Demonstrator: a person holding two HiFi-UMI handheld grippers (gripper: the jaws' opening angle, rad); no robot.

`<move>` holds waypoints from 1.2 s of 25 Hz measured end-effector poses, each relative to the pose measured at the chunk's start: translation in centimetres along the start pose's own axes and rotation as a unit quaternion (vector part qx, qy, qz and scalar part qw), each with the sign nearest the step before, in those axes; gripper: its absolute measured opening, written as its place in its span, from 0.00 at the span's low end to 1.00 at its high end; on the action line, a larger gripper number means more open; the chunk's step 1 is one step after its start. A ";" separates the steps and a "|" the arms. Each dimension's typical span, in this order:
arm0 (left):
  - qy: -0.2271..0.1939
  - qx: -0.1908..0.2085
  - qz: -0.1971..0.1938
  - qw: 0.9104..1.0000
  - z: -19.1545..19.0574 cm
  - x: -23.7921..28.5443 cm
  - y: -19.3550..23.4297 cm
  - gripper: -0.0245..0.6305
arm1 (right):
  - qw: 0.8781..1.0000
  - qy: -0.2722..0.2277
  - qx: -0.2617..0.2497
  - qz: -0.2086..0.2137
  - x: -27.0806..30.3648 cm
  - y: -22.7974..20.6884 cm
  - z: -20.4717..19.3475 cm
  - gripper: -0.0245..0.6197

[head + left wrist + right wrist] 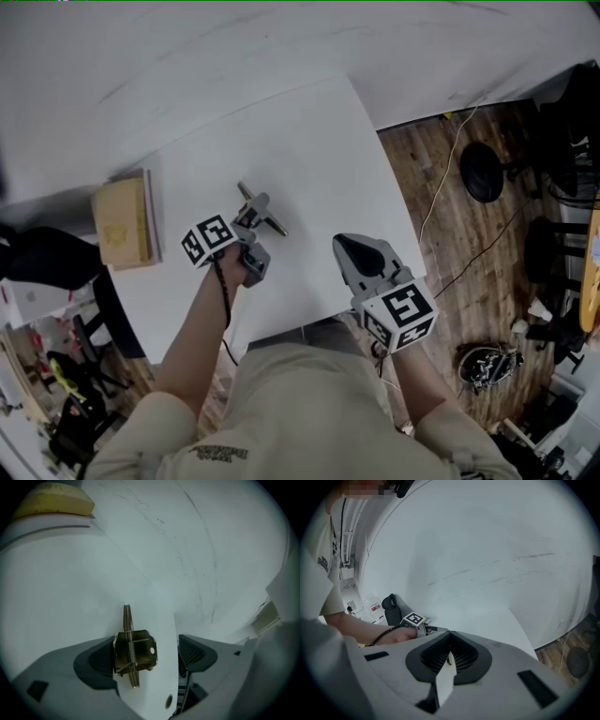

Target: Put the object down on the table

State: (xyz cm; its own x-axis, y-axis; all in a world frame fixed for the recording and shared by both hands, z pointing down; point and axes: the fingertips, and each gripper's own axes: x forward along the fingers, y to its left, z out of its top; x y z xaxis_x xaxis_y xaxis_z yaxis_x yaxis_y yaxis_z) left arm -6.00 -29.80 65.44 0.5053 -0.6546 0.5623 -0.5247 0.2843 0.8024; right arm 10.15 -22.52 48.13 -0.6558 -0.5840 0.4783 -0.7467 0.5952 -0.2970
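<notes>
Head view: high overhead, facing steeply down on table (309, 159). Gripper views: low, close over table, facing white backdrop (225, 550). Shared: table, white backdrop.

- One white table (309, 159).
- One metal hinge with a spring (133, 651).
- One yellowish box (122, 223), at the left edge of the table.
- Two grippers: the left gripper (146, 657) and the right gripper (450, 654).
- Two marker cubes, one on each gripper: the left cube (208, 240) and the right cube (405, 314).
- One person (309, 412), with two forearms in view.
- Black chairs (483, 172) on the wooden floor (412, 159): at least two. The dark corner is too unclear to count more.
</notes>
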 end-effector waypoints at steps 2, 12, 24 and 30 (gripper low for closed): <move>-0.015 -0.038 -0.014 0.999 0.4 -0.6 0.4 0.65 | 1.000 0.000 -0.001 0.001 -0.1 0.4 -0.1 0.07; -0.060 -0.096 -0.057 0.992 1.6 -2.6 2.0 0.65 | 1.000 0.003 -0.009 0.010 -0.2 2.2 -0.3 0.07; 0.001 0.146 0.129 0.981 0.5 -4.7 6.1 0.70 | 1.000 -0.002 -0.021 0.013 -1.7 4.3 -0.1 0.07; -0.007 0.176 0.135 0.975 0.8 -6.2 5.8 0.70 | 1.000 -0.001 -0.027 0.012 -2.4 4.7 -0.1 0.07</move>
State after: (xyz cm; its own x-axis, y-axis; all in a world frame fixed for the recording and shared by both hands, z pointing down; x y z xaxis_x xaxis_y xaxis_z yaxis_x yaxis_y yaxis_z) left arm -12.68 -24.64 66.46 0.3073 -0.5994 0.7391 -0.8418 0.1911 0.5049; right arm 8.21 -18.29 45.65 -0.6744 -0.5699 0.4695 -0.7231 0.6384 -0.2639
